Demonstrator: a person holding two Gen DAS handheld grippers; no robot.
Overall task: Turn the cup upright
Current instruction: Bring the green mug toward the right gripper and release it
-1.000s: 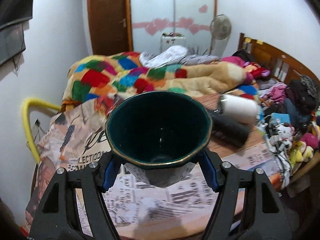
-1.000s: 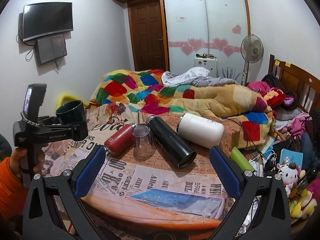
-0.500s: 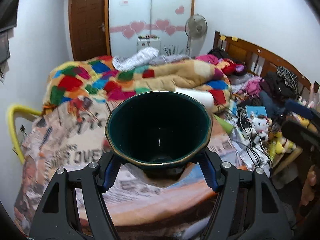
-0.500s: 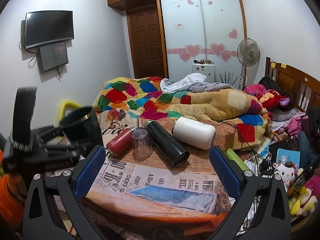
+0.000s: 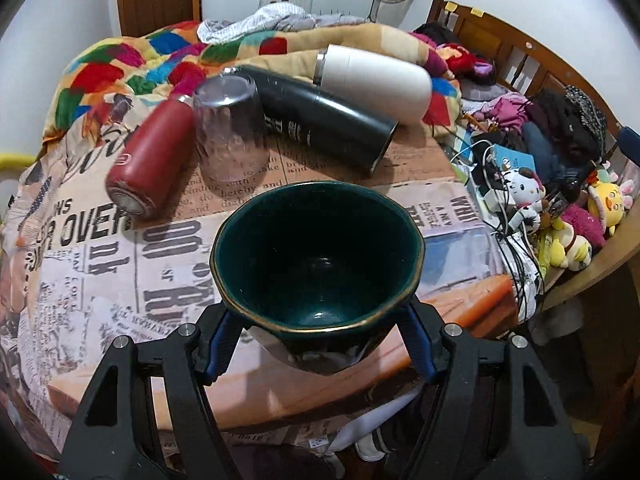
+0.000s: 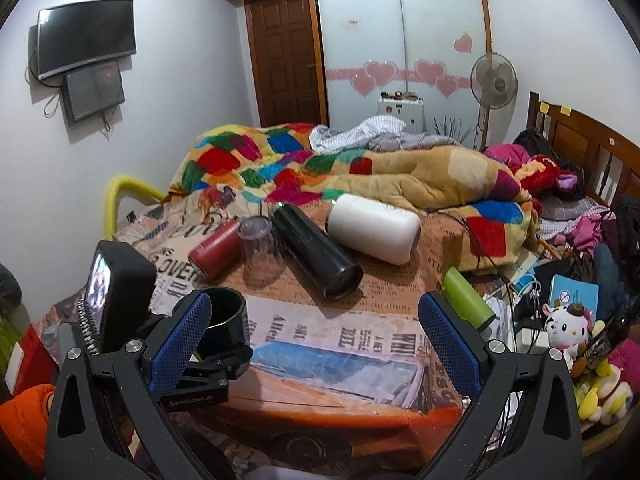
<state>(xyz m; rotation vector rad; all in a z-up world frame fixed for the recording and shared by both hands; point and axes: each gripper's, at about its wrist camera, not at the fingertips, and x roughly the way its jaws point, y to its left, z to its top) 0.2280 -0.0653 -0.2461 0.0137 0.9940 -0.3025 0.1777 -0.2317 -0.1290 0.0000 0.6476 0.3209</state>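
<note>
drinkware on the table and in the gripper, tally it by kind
Flasks lying on their sides: 3, the red flask, black flask, white flask
Clear glass, upside down: 1
Dark green cup, mouth up, held in the left gripper: 1
Green bottle, lying at the table edge: 1
Total: 6

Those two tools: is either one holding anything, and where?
The left tool grips the green cup by its lower sides, mouth up. The right tool holds nothing.

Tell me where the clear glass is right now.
In the left wrist view the clear glass stands upside down at the table's far left, between the red bottle and the black flask.
</note>
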